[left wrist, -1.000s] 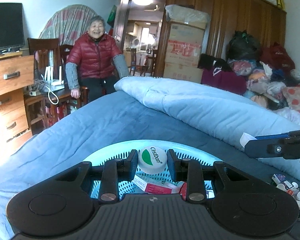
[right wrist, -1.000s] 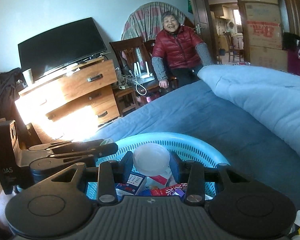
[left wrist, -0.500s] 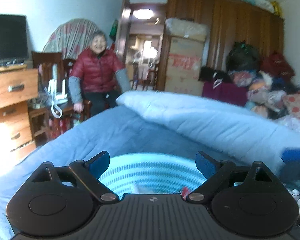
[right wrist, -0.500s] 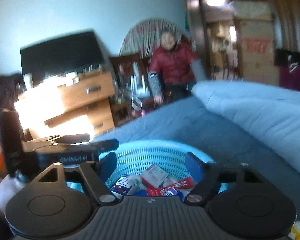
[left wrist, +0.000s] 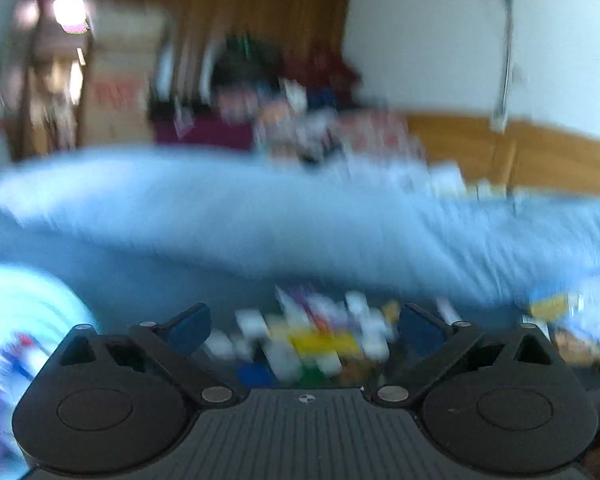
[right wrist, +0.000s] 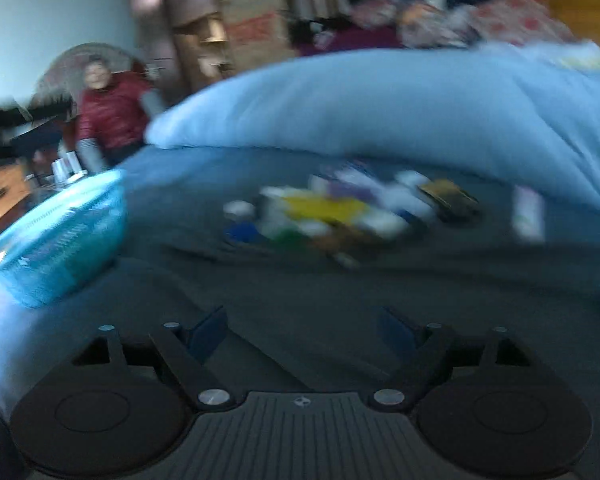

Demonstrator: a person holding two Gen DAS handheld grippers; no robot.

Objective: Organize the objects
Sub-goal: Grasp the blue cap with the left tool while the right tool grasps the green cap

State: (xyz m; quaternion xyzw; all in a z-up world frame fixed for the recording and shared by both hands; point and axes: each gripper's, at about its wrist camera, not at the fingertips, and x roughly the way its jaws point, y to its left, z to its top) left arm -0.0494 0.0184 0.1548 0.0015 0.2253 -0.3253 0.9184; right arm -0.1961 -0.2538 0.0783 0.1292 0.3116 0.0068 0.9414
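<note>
both views are smeared by motion blur, so small things show only as patches of colour. the left tongs [left wrist: 305, 326] stand wide and their jaws are opening further, the blue pads far apart with nothing gripped between them. beyond the pads, low in the left wrist view, lies a blurred heap of small packets and bottles in white, yellow, blue and green [left wrist: 312, 340] on the dark blue bed cover [left wrist: 160, 280]. whether the pads reach the heap cannot be told. at the far left edge of that view sits the round light blue perforated plastic basket [left wrist: 24, 304], with blurred coloured things inside it.

the right tongs [right wrist: 304, 330] are also spread wide and hold nothing; only bare bed cover [right wrist: 300, 288] shows between their pads. in the right wrist view the same heap [right wrist: 340, 208] lies well ahead of the pads, apart from them, with a white oblong thing [right wrist: 528, 212] lying a little to its right. the basket [right wrist: 60, 240] stands to the left, well apart from the heap. a thick pale blue folded quilt [right wrist: 380, 108] runs across the bed behind the heap. at the far left a person in a red padded jacket [right wrist: 108, 112] sits beyond the bed.
</note>
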